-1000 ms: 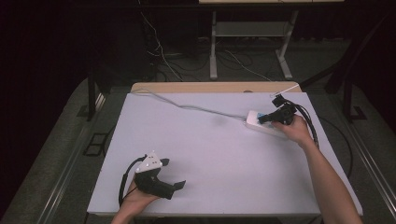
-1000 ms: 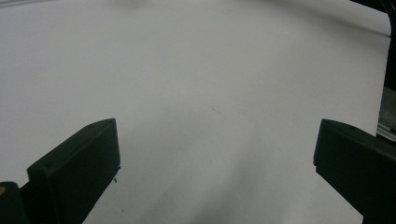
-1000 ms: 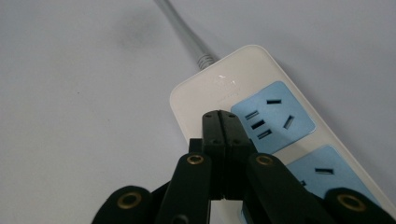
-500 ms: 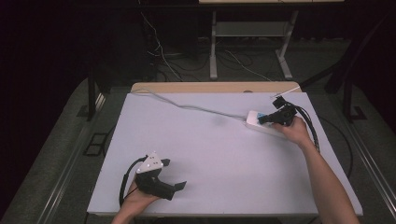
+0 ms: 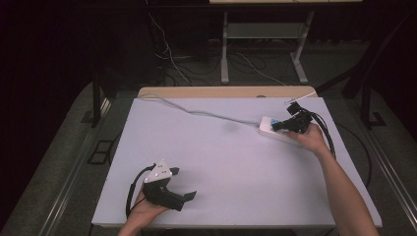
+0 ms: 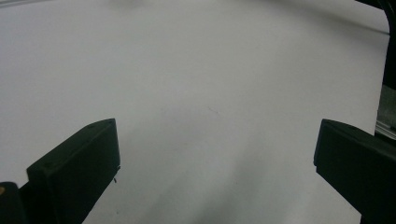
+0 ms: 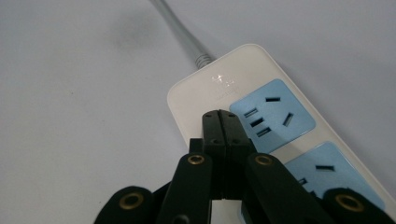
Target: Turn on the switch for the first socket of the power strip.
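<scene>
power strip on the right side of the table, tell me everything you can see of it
The power strip is a flat, rounded white bar that looks like smooth plastic, with light blue socket panels set into its top; two show, each with dark slots. A grey cable leaves one end through a ribbed sleeve and runs across the white table toward its far left corner. It lies flat near the table's right edge. The right gripper, jaws shut together, has its tips on or just above the white end beside the first socket.
</scene>
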`<state>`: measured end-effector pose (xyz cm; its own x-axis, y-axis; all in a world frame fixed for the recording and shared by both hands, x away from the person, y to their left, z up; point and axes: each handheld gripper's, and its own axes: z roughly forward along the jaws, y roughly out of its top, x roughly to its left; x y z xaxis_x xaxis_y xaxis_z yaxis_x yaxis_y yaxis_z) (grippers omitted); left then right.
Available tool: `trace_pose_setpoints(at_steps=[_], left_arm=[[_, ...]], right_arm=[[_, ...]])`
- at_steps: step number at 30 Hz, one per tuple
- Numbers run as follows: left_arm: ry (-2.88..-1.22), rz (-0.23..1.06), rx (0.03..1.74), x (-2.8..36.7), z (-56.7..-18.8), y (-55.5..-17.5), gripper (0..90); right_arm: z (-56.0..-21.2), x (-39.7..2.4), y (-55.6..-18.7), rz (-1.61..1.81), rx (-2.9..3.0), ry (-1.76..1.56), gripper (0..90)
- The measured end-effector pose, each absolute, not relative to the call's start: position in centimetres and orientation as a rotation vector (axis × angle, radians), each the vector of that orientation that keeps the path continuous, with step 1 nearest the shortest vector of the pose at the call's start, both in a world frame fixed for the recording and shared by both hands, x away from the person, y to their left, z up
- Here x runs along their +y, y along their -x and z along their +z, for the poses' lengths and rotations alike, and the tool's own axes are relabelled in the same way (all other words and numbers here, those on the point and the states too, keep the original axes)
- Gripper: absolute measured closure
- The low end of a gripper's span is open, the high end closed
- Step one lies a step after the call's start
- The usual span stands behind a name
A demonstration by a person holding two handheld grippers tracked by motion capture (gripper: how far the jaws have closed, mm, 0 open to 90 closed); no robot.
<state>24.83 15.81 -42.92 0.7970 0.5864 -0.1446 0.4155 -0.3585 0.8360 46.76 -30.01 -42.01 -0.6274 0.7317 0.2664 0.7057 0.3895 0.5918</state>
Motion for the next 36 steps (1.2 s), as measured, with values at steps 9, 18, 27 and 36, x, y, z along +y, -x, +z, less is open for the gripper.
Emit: trace_pose_setpoints(at_steps=[9, 18, 27, 36], left_arm=[[-1.998, 0.226, 0.744, 15.9, -42.8, -24.6, 0.0], [-2.001, 0.221, 0.747, 15.9, -42.9, -24.9, 0.0], [-1.999, 0.213, 0.751, 15.9, -43.0, -25.0, 0.0], [-1.992, 0.216, 0.741, 15.9, -42.8, -24.8, 0.0]], right_arm=[[-41.9, -29.9, -46.6, 1.027, 2.603, -1.342, 90.0], [-42.0, -30.2, -46.7, 1.050, 2.607, -1.350, 90.0], [-41.4, -30.2, -46.7, 1.074, 2.585, -1.370, 90.0], [-39.8, -30.3, -45.8, 1.082, 2.547, -1.368, 90.0]])
